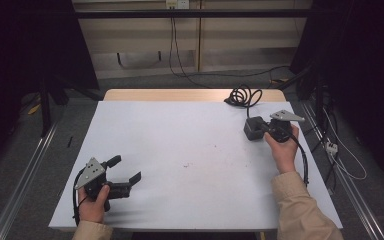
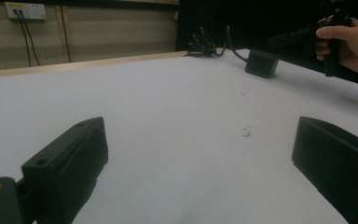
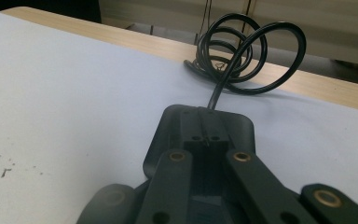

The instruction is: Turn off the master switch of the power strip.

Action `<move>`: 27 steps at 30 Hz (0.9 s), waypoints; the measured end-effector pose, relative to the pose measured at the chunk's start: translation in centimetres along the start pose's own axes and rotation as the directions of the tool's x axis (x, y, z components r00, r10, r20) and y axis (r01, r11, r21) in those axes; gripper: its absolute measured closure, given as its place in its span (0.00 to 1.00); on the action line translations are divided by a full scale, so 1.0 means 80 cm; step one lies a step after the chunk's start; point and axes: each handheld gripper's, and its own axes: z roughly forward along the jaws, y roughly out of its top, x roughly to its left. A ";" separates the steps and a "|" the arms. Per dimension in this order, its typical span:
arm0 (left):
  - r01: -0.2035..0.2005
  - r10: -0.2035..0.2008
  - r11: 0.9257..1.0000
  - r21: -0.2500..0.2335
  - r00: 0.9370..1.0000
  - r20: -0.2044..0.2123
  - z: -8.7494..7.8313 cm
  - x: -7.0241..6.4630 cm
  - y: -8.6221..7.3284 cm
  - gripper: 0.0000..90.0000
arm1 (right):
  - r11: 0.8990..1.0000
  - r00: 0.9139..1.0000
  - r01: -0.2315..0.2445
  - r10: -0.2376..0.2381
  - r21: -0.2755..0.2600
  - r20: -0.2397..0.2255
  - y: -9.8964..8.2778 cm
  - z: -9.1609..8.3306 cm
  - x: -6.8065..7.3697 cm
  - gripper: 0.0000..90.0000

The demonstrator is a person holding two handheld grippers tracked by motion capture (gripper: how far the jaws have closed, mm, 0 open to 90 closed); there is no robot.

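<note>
Black jaws of right gripper clenched over power adapter, sitting on white table just short of coiled cable. Left gripper released, well apart from adapter, idle. Adapter not yet lifted; relocation outstanding.

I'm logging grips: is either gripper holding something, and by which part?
Left gripper: open, holding nothing. Right gripper: shut over the black power adapter; a real grip can't be told.
</note>
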 end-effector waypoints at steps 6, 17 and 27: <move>-0.001 0.001 1.000 0.001 1.000 -0.003 -0.001 0.000 0.000 0.04 | 1.000 1.000 0.002 -0.002 0.004 0.002 -0.002 0.001 -0.001 1.00; -0.003 0.003 1.000 0.003 1.000 -0.005 -0.002 0.000 -0.001 0.04 | 1.000 1.000 0.006 -0.006 0.005 0.001 -0.003 0.002 -0.001 1.00; -0.006 0.006 1.000 0.005 1.000 -0.007 -0.003 -0.001 -0.001 0.04 | 1.000 1.000 -0.006 0.006 0.003 -0.011 -0.004 0.003 -0.002 1.00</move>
